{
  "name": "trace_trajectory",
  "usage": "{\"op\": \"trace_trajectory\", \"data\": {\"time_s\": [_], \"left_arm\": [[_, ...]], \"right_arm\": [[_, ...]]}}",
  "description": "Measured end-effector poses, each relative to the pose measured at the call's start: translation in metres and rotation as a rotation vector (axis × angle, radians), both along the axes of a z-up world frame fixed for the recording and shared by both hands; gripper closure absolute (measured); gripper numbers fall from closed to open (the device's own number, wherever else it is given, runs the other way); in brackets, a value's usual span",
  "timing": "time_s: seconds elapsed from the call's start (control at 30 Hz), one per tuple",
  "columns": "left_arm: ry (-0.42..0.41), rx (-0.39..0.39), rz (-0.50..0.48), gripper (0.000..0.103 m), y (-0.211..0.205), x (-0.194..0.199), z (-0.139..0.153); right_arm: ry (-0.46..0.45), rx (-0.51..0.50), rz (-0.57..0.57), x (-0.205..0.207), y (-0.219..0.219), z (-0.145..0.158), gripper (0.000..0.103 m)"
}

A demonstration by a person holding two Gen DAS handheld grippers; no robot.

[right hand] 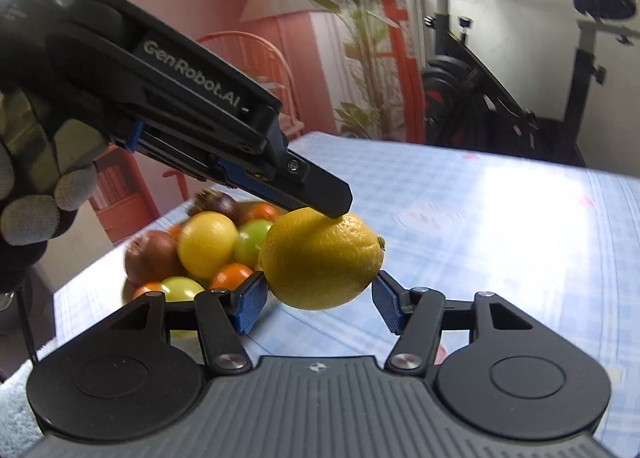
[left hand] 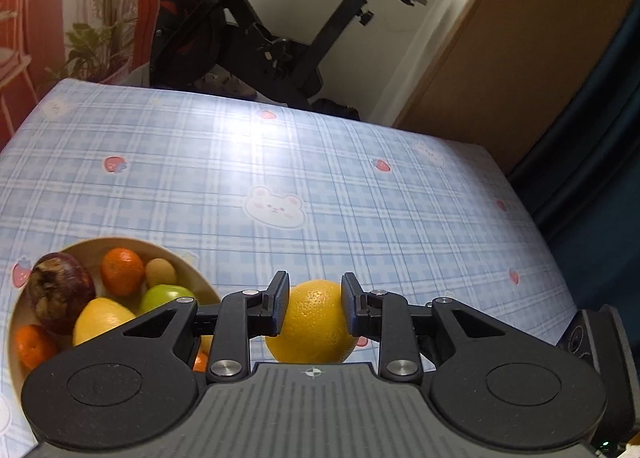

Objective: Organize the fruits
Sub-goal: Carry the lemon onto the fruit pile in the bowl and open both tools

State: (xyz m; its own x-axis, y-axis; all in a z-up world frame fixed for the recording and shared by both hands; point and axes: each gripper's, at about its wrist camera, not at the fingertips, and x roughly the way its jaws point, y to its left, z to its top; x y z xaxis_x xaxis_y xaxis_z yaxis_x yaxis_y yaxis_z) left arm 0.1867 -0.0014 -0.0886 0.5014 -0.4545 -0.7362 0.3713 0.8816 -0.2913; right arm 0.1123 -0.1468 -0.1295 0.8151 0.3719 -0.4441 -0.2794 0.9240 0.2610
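The left gripper has its jaws pinching a yellow lemon from both sides, and the lemon hangs just above the tabletop, close to the camera. In the right wrist view the same lemon sits between the jaws of the right gripper, which are spread to about the width of the fruit; the blue pads look as if they touch its sides, but I cannot tell if they squeeze it. The left gripper comes in from above there, held by a gloved hand. To do this step well, I think one gripper should keep a firm but soft hold — a lemon is round and can roll or slip — and the other should let go only once the grip is sure. Just beside, to the left, stands a bowl full of fruit: oranges, a green apple, another yellow fruit and a dark purple one. It is crowded, so a new fruit could roll off the pile. Farther back the checked tabletop is bare, and behind it stands an exercise bike — well apart, not in the way.
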Motion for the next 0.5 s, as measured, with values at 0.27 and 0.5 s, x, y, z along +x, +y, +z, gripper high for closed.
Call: {"op": "trace_trajectory", "data": {"time_s": [0.27,0.5], "left_arm": [[-0.013,-0.011,0.062,0.074,0.045,-0.012,0.022],[0.008,-0.011,0.102,0.074,0.073,-0.024,0.018]], "right_arm": [[-0.020,-0.029,0.115,0.015,0.047,0.024,0.042],[0.032,-0.041,0.193,0.022,0.083,0.024,0.042]]}}
